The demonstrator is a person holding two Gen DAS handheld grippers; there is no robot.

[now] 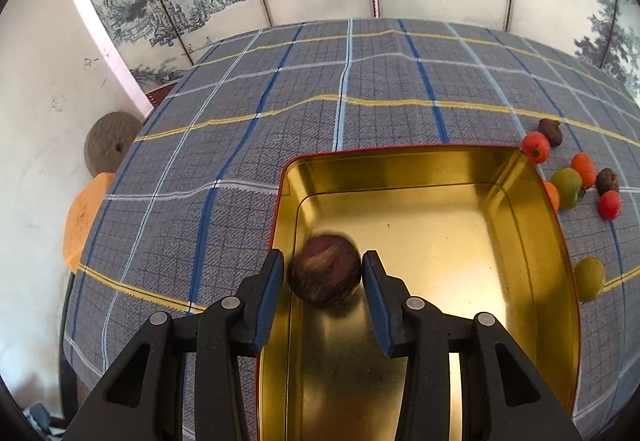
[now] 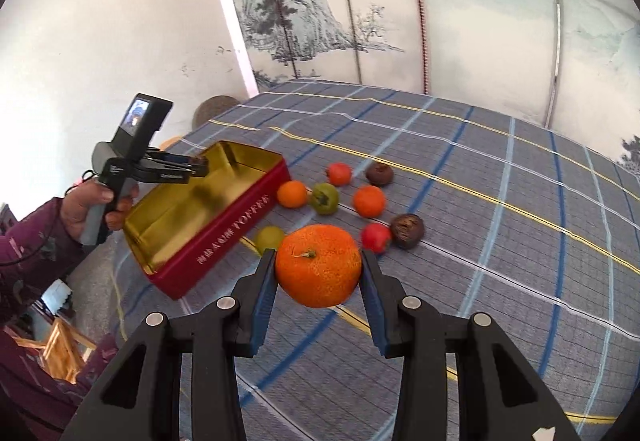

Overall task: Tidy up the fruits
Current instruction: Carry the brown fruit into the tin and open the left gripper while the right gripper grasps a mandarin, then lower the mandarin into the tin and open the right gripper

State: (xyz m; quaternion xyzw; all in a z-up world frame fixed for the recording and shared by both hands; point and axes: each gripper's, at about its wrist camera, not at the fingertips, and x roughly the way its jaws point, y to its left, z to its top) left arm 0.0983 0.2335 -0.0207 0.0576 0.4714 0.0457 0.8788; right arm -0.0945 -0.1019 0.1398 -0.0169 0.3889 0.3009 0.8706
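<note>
Left wrist view is showing the left gripper (image 1: pixel 324 267) parted around a blurred brown fruit (image 1: pixel 325 271) over the tin (image 1: pixel 532 225); the right gripper (image 2: pixel 319 270) is clamping an orange (image 2: pixel 319 266), loose fruits lying at twelve o'clock.

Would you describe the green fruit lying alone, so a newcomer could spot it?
Start at the red tin on the checked cloth. Against its lettered long side lies one yellow-green fruit. Unlike the other green fruit, it lies apart from the cluster.
</note>
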